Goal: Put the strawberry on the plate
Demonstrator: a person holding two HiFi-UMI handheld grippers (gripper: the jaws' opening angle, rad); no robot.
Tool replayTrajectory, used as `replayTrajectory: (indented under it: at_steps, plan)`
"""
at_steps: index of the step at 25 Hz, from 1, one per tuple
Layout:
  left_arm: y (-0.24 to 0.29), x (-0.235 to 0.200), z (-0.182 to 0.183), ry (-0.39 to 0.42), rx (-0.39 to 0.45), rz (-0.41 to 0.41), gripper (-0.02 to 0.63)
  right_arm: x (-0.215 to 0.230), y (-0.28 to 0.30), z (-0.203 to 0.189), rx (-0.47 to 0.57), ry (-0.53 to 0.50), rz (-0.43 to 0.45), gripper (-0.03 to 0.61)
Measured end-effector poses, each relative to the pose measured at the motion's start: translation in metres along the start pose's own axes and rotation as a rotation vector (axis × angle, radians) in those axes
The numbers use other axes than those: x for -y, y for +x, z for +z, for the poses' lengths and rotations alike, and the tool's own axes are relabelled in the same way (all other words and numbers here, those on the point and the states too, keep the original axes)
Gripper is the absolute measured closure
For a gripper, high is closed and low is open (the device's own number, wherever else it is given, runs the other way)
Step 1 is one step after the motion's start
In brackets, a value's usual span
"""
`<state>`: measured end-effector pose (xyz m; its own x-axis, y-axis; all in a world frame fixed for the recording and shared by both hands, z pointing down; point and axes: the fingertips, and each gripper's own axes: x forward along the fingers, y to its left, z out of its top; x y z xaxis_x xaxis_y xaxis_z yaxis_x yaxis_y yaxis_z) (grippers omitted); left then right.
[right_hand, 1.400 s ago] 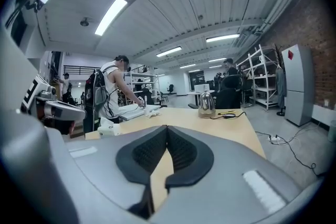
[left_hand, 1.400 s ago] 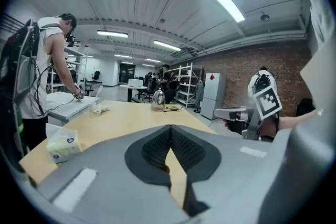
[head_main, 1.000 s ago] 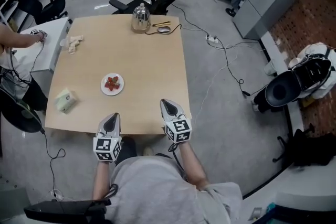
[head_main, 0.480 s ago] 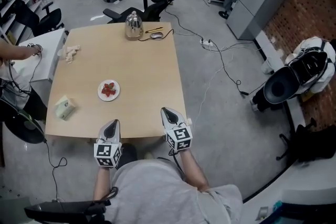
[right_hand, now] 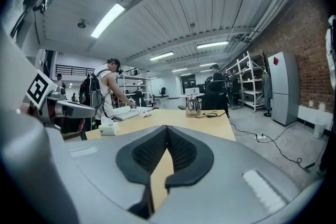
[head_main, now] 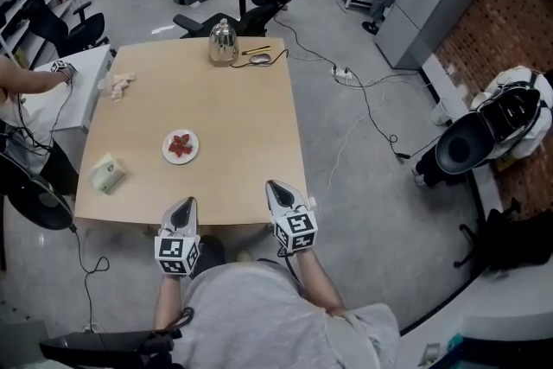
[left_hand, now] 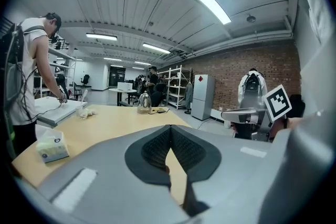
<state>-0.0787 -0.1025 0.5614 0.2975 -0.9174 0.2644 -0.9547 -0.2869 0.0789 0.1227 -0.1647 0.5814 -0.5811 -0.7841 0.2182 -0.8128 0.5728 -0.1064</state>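
Note:
Red strawberries [head_main: 181, 143] lie on a small white plate [head_main: 166, 150] left of centre on the wooden table [head_main: 242, 117]. Both grippers hover at the table's near edge, pointing away from me. My left gripper [head_main: 187, 201] sits just below and right of the plate, well short of it, with its jaws shut and nothing held. My right gripper [head_main: 271, 184] is further right, also shut and empty. In the left gripper view the left gripper's [left_hand: 169, 127] pads meet at the tip. In the right gripper view the right gripper's [right_hand: 167, 127] pads touch too.
A metal kettle [head_main: 223, 41] stands at the far edge beside a mouse [head_main: 259, 58] and cable. A tissue box [head_main: 107, 173] lies near the left front corner. A person [left_hand: 31, 71] works at a side table on the left. Chairs and cables surround the table.
Both grippers have drawn back a little towards the table's near edge and stay shut. The strawberries and plate have not moved.

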Motion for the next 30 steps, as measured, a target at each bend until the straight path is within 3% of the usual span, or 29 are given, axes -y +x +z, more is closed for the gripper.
replayTrajectory:
  at_steps: [30]
  plan:
    - [-0.004, -0.011, -0.003, -0.007, -0.001, 0.011, 0.594, -0.010, 0.010, -0.002, -0.018, -0.023, 0.018, 0.572]
